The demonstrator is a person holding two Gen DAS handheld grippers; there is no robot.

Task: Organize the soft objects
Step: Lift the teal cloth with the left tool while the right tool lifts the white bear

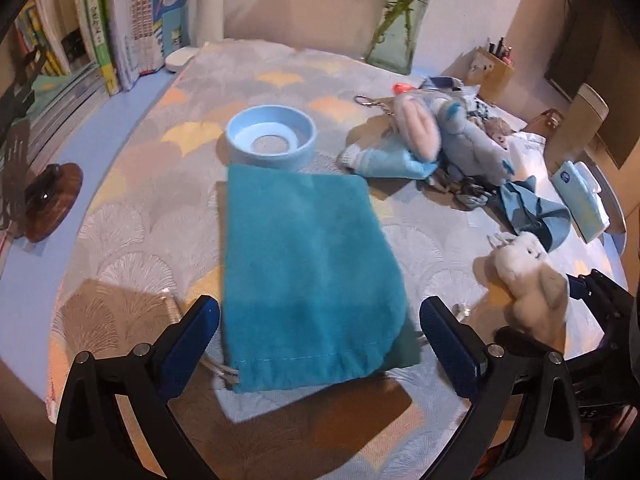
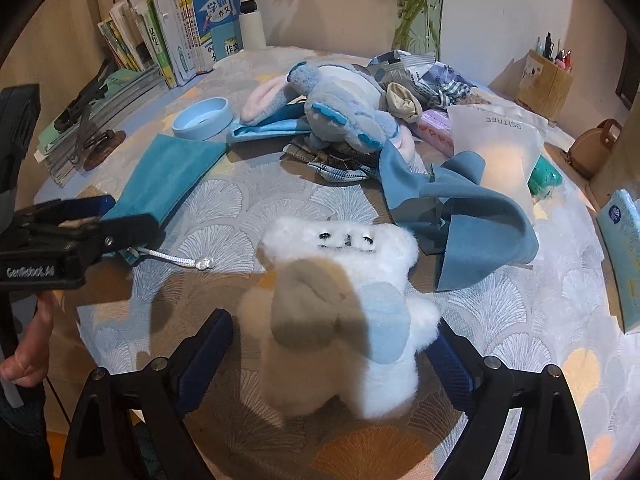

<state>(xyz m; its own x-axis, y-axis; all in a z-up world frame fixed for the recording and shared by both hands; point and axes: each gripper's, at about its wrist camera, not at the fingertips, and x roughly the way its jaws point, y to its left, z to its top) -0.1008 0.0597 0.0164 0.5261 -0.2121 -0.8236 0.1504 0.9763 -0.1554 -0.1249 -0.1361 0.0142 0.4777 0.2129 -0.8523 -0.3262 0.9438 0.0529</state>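
A teal drawstring pouch [image 1: 308, 276] lies flat on the patterned table, its mouth towards me. My left gripper [image 1: 320, 338] is open, its jaws on either side of the pouch mouth. The pouch also shows in the right wrist view [image 2: 168, 172]. A white plush toy [image 2: 344, 312] lies between the wide jaws of my right gripper [image 2: 332, 356]; the left finger stands clear of it. The toy also shows in the left wrist view [image 1: 528, 280]. A blue-grey plush rabbit [image 2: 340, 108] lies on a heap of cloths at the back.
A light blue ring dish [image 1: 271, 138] sits behind the pouch. A blue cloth [image 2: 468, 216] lies right of the white toy. Books [image 1: 120, 28] stand at back left, a glass vase [image 1: 400, 28] at the back, a tissue pack [image 1: 580, 196] at right.
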